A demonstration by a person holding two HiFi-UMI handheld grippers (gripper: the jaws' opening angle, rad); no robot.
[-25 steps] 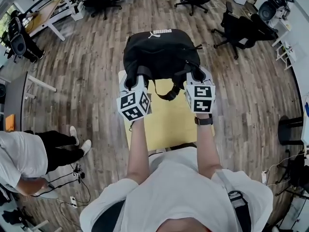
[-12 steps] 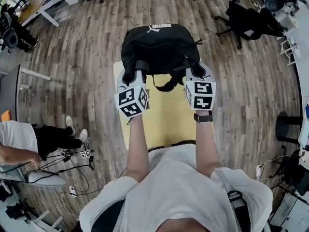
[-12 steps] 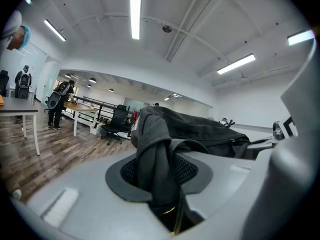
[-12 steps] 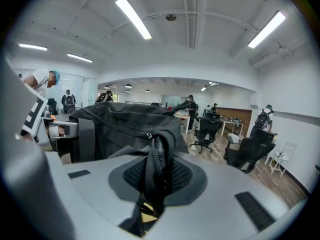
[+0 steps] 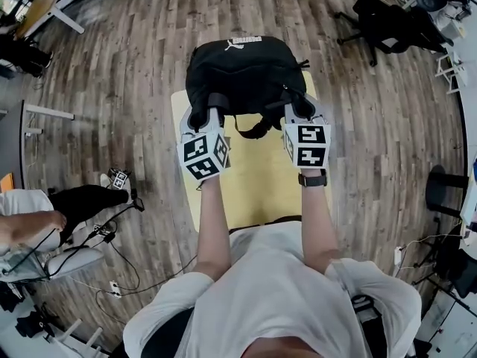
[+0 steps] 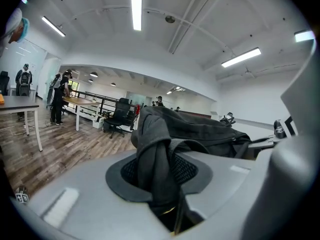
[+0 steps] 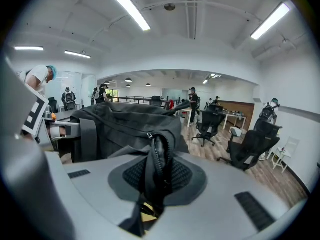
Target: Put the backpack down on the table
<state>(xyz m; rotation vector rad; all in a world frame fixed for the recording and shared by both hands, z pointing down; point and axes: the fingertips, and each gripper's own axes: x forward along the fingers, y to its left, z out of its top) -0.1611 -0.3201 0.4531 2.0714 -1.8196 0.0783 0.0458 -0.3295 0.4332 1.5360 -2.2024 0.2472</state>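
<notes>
Now, in the head view, the backpack (image 5: 246, 73) hangs lower than a second ago, over the table's (image 5: 253, 177) far edge; touchdown looks close. In the left gripper view, the left gripper (image 6: 160, 179) pinches a strap fold. In the right gripper view, the right gripper (image 7: 157, 179) clamps zippered fabric.

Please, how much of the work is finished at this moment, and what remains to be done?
Done: the backpack is gripped and is over the far end of the yellow table. In hand: the left gripper is shut on a fold of its fabric, the right gripper on its zip edge. Whether its bottom touches the table cannot be told. Left: rest it there, then open both grippers.
</notes>
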